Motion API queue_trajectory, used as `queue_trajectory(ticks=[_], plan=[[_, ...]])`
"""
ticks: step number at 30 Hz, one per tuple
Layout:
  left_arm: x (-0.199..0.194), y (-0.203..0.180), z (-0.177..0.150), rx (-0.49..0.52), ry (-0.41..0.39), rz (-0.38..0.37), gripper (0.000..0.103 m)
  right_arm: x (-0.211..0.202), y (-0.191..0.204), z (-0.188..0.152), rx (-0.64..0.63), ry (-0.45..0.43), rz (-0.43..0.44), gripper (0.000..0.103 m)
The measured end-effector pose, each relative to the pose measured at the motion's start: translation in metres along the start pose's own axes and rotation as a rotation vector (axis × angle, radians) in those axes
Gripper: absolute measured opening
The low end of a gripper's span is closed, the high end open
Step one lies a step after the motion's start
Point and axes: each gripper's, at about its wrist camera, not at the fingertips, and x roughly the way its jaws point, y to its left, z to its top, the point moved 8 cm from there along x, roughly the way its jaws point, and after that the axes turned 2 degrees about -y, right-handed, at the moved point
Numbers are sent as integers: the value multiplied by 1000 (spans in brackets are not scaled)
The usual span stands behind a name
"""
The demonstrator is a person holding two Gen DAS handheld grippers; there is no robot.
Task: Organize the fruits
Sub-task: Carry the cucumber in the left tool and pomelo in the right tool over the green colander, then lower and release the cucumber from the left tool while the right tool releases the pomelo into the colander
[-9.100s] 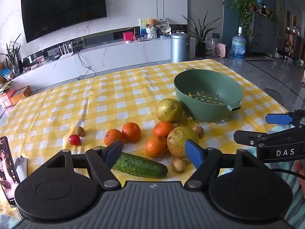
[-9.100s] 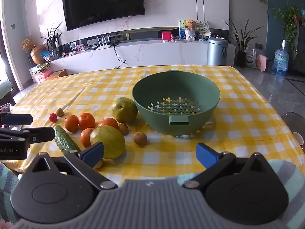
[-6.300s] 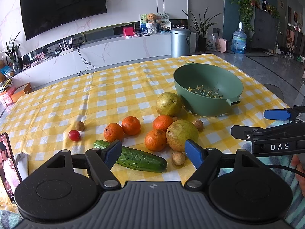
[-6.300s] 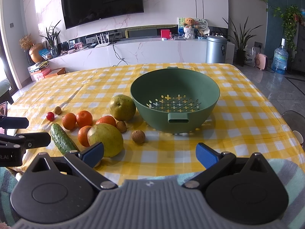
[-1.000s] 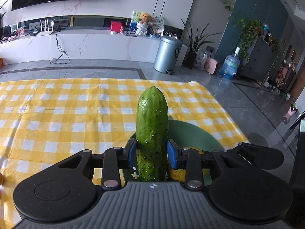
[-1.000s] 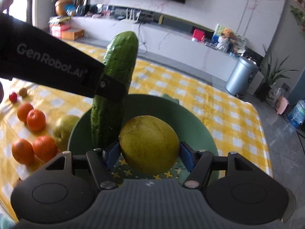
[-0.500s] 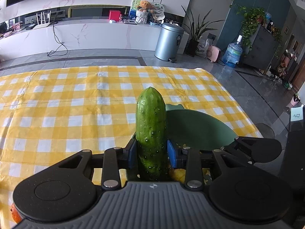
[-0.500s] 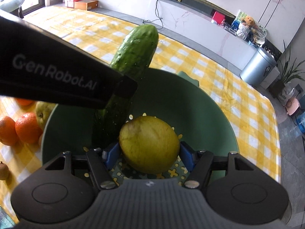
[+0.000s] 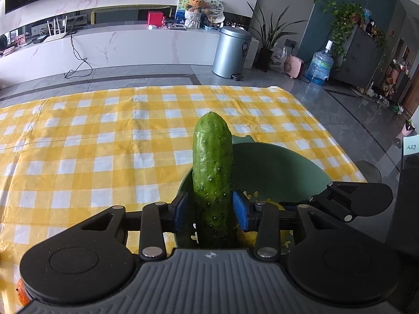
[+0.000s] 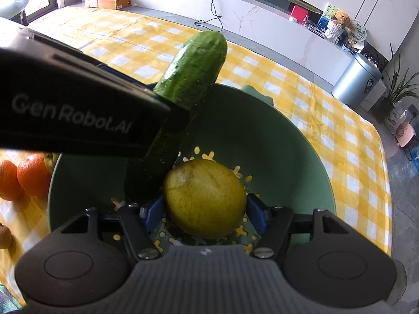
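Left gripper (image 9: 212, 210): closed on the cucumber, the blue fingers (image 9: 180, 210) pressed against both of its sides; held over the near left part of the bowl. In the right wrist view its black arm crosses from the left, marked "GenRobot.AI".

Cucumber (image 9: 212, 172): gripped low on its length, standing nearly upright in the left wrist view. In the right wrist view it is seen tilted, its upper tip leaning to the far right and its lower end down inside the bowl, just beside the pear.

Right gripper (image 10: 205, 213): fingers (image 10: 153, 213) spread wide and closed around the pear, one blue pad seen at each side of the fruit; held inside the bowl.

Pear (image 10: 205, 198): yellow-green, large, held low in the bowl over the perforated bottom. Whether it is resting on the bottom cannot be told.

Bowl (image 10: 275, 141): green colander with yellow cross-shaped holes in its base, standing on the surface; a small handle is seen on its far rim.

Surface (image 9: 104, 141): covered with a yellow and white checked cloth.

Oranges (image 10: 32, 174): two seen at the left of the bowl, on the cloth, close together.

Small brown fruit (image 10: 4, 235): lying at the near left edge, apart from the bowl.
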Motion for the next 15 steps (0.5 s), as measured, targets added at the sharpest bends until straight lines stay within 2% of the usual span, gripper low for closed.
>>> queue_trajectory(ticks=[2, 4, 5, 11, 15], plan=[[-1, 1, -2, 2, 7, 3, 47, 1, -2, 3, -4, -9, -14, 65], [-1, 0, -4, 2, 14, 0, 47, -4, 0, 7, -8, -28, -22, 74], [-2, 0, -5, 1, 17, 0, 48, -6, 0, 7, -7, -36, -17, 75], [-13, -2, -10, 18, 18, 4, 51, -14, 7, 9, -42, -44, -45, 76], [-23, -5, -10, 27, 5, 4, 54, -22, 7, 8, -15, -53, -55, 77]])
